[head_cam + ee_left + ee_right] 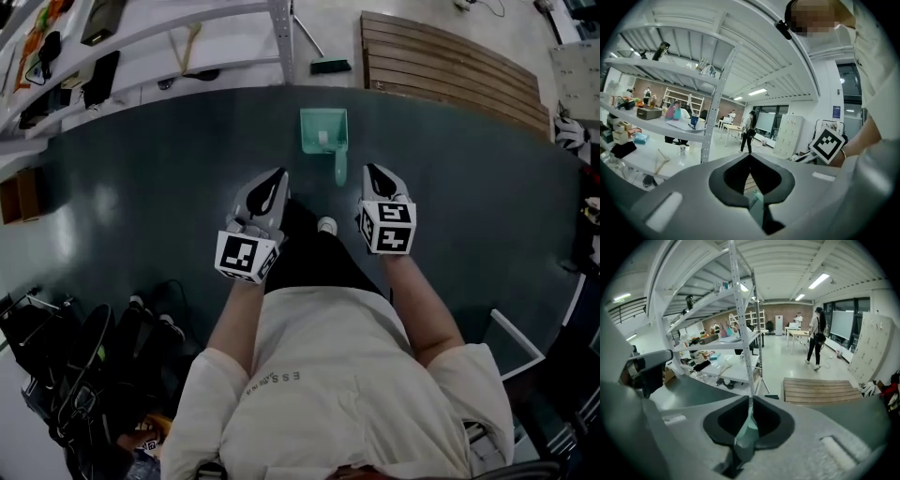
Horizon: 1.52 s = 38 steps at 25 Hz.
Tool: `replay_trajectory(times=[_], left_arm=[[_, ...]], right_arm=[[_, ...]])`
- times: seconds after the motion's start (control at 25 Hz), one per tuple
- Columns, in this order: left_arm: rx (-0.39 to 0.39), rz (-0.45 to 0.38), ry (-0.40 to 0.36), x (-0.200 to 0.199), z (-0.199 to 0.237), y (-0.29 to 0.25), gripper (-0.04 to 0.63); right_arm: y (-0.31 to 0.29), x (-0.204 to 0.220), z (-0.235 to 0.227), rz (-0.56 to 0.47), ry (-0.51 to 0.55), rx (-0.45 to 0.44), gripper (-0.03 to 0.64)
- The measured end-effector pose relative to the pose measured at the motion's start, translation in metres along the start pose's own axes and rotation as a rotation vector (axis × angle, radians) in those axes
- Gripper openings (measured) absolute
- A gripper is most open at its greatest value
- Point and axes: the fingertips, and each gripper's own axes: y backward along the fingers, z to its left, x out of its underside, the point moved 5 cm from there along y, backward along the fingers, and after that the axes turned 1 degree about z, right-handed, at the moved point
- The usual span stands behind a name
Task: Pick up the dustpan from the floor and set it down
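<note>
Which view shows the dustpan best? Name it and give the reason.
The head view: the whole dustpan lies on the dark floor, pan and handle clear. The left gripper view shows only a teal sliver of it through the gap under its jaws; the right gripper view, a slightly larger patch.

Only a teal sliver of the dustpan (757, 200) shows in the left gripper view, through the slit under the closed fingers (693, 197) of the left gripper (750, 157). The right gripper (751, 398) allows its own view an equally narrow strip. In the head view, the person's torso (328, 375) hides the legs, leaving one shoe (327, 225) showing. The shelving rack (141, 42) runs off the top-left edge. A distant walker (749, 132) is too small to make out.
</note>
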Motion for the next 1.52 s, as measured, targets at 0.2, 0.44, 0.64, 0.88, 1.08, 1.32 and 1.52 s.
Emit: replay_trajectory(times=[0.2,0.44,0.64,0.88,1.08,1.32,1.52], left_arm=[[0.021,0.049,0.033,0.016,0.043,-0.036,0.017],[0.036,0.083,0.084,0.034,0.072,-0.072,0.017],[0.057,0.098,0.099,0.046,0.083,-0.088,0.017],[0.055,0.124,0.150,0.062,0.086,-0.084,0.017],[0.043,0.121,0.139,0.054,0.086,-0.078,0.017],[0.020,0.076,0.106,0.028,0.082,-0.062,0.017],[0.024,0.040,0.080,0.013,0.058,-0.039,0.017]], right_arm=[[-0.078,0.019,0.008,0.167,-0.038,0.008,0.120],[-0.149,0.054,0.012,0.304,-0.094,0.046,0.152],[-0.183,0.063,0.010,0.345,-0.105,0.076,0.152],[-0.192,0.070,0.001,0.415,-0.151,0.152,0.078],[-0.183,0.069,-0.007,0.415,-0.150,0.164,0.072],[-0.147,0.062,-0.008,0.403,-0.135,0.122,0.072],[-0.088,0.046,-0.008,0.337,-0.122,0.089,0.072]])
